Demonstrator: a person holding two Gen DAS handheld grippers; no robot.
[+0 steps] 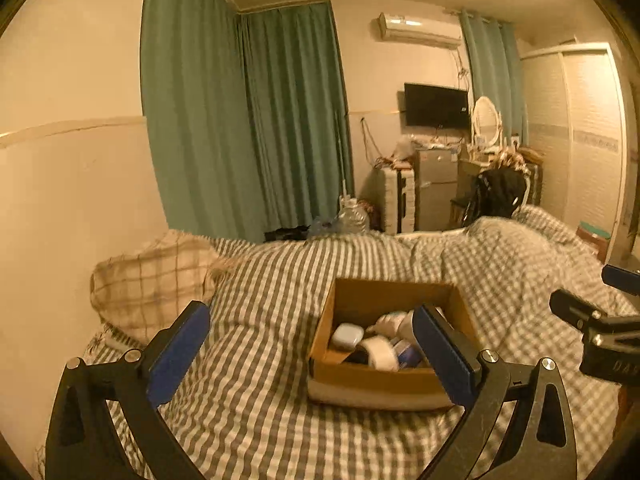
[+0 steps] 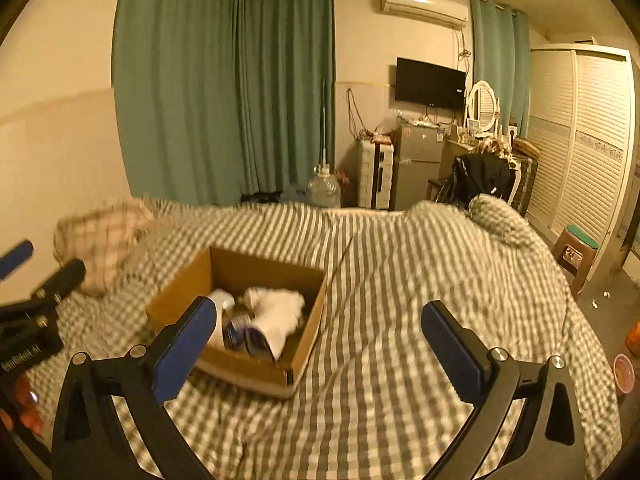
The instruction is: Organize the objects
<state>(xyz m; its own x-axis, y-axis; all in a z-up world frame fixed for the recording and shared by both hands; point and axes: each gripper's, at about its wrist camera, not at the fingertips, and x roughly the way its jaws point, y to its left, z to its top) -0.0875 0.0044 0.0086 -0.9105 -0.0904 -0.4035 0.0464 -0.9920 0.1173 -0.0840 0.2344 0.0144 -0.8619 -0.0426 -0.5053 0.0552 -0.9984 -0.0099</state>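
Observation:
An open cardboard box (image 1: 352,380) sits on the checked bed cover (image 1: 256,400). It holds several small items: a white case (image 1: 347,336), a roll of white tape (image 1: 380,354) and a blue-labelled packet (image 2: 242,334). In the right wrist view the box (image 2: 256,368) also shows a white crumpled thing (image 2: 280,310). My left gripper (image 1: 312,344) is open and empty, hovering just before the box, its right finger over the box's right side. My right gripper (image 2: 320,340) is open and empty, to the right of the box above the cover.
A plaid pillow (image 1: 148,284) lies at the left by the wall. A bunched duvet (image 1: 520,232) lies at the right. Beyond the bed stand a water jug (image 2: 324,192), a small fridge (image 2: 416,164) and a wardrobe (image 2: 580,140). A stool (image 2: 576,252) stands on the floor at the right.

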